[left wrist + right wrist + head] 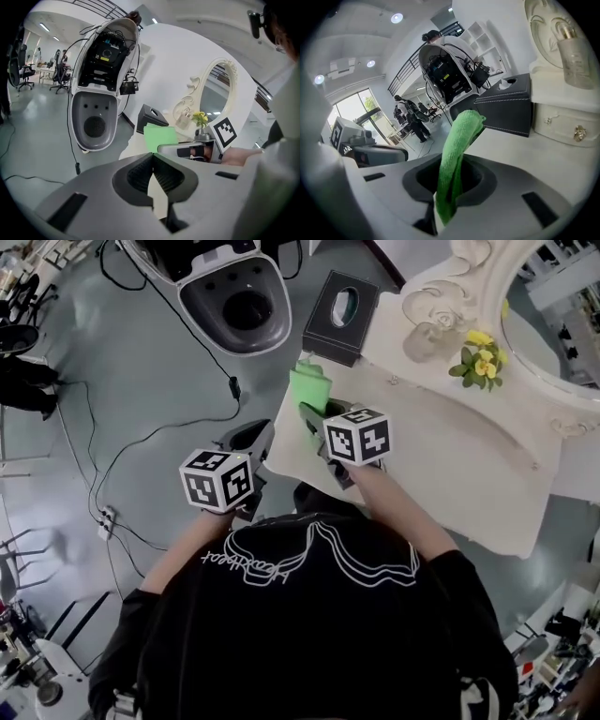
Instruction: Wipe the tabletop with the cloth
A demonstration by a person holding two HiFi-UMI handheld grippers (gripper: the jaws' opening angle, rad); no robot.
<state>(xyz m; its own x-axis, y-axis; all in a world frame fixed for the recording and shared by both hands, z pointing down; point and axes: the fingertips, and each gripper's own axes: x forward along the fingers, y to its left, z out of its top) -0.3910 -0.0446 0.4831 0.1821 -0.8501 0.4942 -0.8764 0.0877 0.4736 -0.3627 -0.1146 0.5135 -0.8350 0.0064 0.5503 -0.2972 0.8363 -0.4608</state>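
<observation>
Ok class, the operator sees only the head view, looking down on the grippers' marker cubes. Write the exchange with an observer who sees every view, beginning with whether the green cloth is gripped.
Observer: Yes, the right gripper has its jaws shut on the green cloth, which sticks up between them.
Operator: And the left gripper?
Observer: Jaws together, nothing between them.
Operator: Anything facing the right gripper?
Observer: A drawer front with a brass knob, above the tabletop.
</observation>
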